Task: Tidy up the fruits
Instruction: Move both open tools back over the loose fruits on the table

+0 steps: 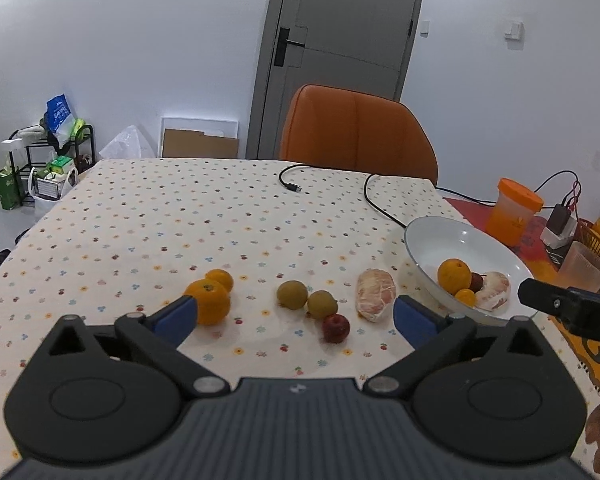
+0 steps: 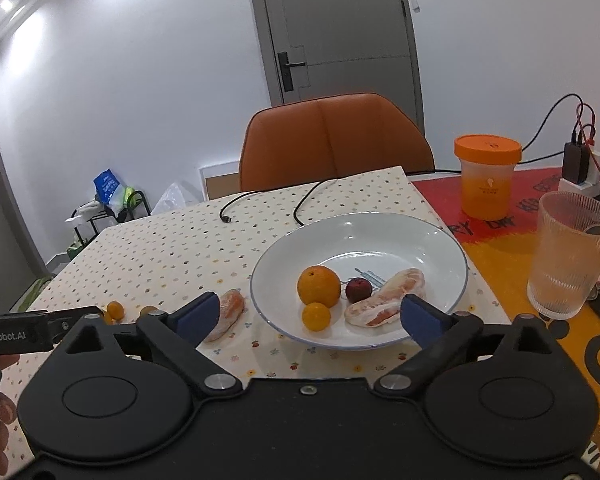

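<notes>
On the dotted tablecloth [image 1: 140, 220], farthest left, a large orange [image 1: 211, 302] sits with a smaller orange [image 1: 220, 279] touching it behind. The left gripper [image 1: 296, 314] hangs above the cloth with its blue-padded jaws spread wide and nothing between them — its left finger overlaps the large orange in the left wrist view, though contact cannot be told. Further right lie two greenish-brown fruits [image 1: 293, 294] side by side, a small red apple [image 1: 336, 328] just in front of them, and then a peeled pomelo piece [image 1: 375, 295] near the gripper's right finger.

Right again stands the white bowl [image 2: 420, 240], holding an orange [image 2: 319, 286], a small mandarin [image 2: 316, 317] in front of it, a dark red fruit [image 2: 358, 289] and another peeled pomelo segment [image 2: 384, 300]. The right gripper [image 2: 309, 318] hovers at the bowl's near rim, jaws wide apart and empty — its right finger overlaps the pomelo segment in view.

Beyond the bowl, on a red and orange mat, stand an orange-lidded container [image 2: 486, 176] and a ribbed glass [image 2: 568, 256].
</notes>
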A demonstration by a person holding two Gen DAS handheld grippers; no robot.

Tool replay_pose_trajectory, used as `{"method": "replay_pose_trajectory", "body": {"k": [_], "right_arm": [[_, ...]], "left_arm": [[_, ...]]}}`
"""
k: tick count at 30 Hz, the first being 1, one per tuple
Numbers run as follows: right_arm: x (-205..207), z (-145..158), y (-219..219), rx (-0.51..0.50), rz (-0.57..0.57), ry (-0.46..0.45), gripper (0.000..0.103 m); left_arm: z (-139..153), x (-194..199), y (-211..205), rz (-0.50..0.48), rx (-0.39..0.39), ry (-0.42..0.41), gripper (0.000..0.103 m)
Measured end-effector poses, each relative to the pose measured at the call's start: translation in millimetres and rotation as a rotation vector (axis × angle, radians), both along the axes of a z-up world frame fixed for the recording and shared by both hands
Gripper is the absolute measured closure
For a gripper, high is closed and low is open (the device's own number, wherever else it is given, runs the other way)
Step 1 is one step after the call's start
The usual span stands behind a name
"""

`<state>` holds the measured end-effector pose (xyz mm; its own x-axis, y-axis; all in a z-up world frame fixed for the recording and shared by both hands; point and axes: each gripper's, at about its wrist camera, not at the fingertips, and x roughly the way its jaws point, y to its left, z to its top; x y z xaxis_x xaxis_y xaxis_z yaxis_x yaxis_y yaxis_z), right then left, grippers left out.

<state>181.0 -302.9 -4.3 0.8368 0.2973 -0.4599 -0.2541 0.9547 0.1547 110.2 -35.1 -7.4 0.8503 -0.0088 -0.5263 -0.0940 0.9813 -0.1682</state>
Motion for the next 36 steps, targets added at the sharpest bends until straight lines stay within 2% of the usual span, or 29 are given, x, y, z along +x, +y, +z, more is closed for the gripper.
{"method": "replay_pose_trajectory", "body": {"k": [7, 13, 26, 31, 36], "right_arm": [[-5, 1, 6, -0.007, 0.017, -0.012, 0.000], [-8, -1, 16, -0.004, 0.076, -0.014, 0.000], [-9, -6, 48, 0.015, 0.194, 0.015, 0.000], [-9, -9, 61, 0.013, 0.233, 0.022, 0.003], [-6, -10, 73, 0.007, 0.259, 0.029, 0.010]], "left_arm": [[-1, -9, 10, 0.008, 0.000, -0.015, 0.000], [-4, -14, 20, 0.034, 0.017, -0.009, 0.000], [-12, -18, 43, 0.063, 0.001, 0.006, 0.000], [-15, -16, 50, 0.078, -0.012, 0.005, 0.000], [-18, -14, 58, 0.085, -0.034, -0.006, 0.002]]}}
